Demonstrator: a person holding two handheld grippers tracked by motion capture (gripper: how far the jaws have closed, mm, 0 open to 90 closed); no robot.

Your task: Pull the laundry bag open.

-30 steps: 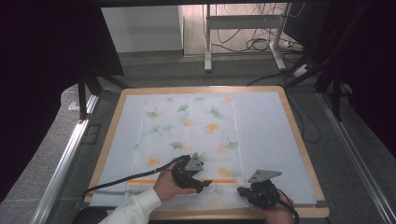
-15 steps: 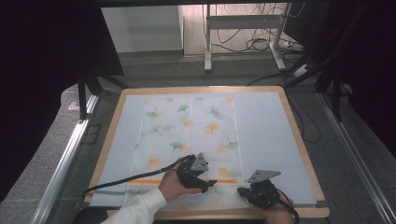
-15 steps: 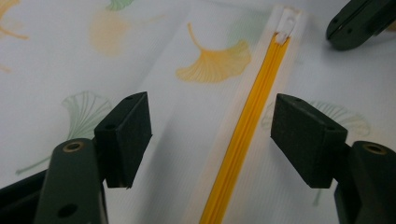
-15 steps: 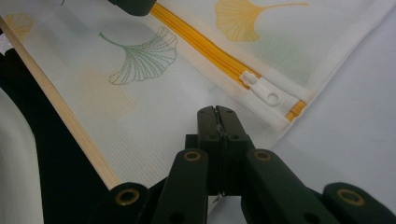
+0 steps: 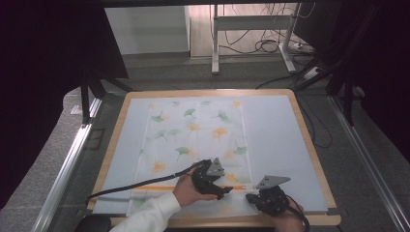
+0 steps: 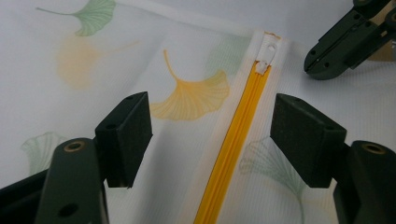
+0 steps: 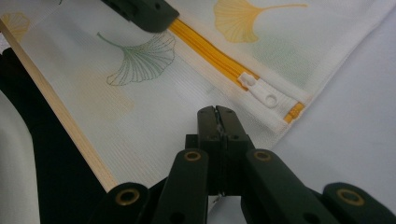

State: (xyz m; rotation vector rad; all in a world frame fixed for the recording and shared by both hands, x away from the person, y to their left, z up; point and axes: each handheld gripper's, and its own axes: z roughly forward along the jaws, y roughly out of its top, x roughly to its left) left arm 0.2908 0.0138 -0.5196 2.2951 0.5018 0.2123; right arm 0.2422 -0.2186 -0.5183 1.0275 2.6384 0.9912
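Unzipping white mesh laundry bag w/ ginkgo-leaf print (image 5: 193,140), lying flat on pale blue bench mat (image 5: 280,135). Left gripper (image 6: 212,135): jaws wide open, nothing held, straddling yellow zip (image 6: 233,144). Right gripper (image 7: 215,116): jaws shut, pinning bag's hem near white plastic slider (image 7: 254,86). Best to keep hem taut, nip small flat pull-tab squarely. Fabric thin, limp, finely ribbed.

The mesh bag (image 5: 196,145) lies on the table (image 5: 300,130) in front of you, its zipper (image 6: 233,144) along the near edge. Your left gripper (image 5: 227,189) stands over the zipper; your right gripper (image 5: 249,197) is just beside the zipper pull (image 7: 258,91), at the bag's right corner.
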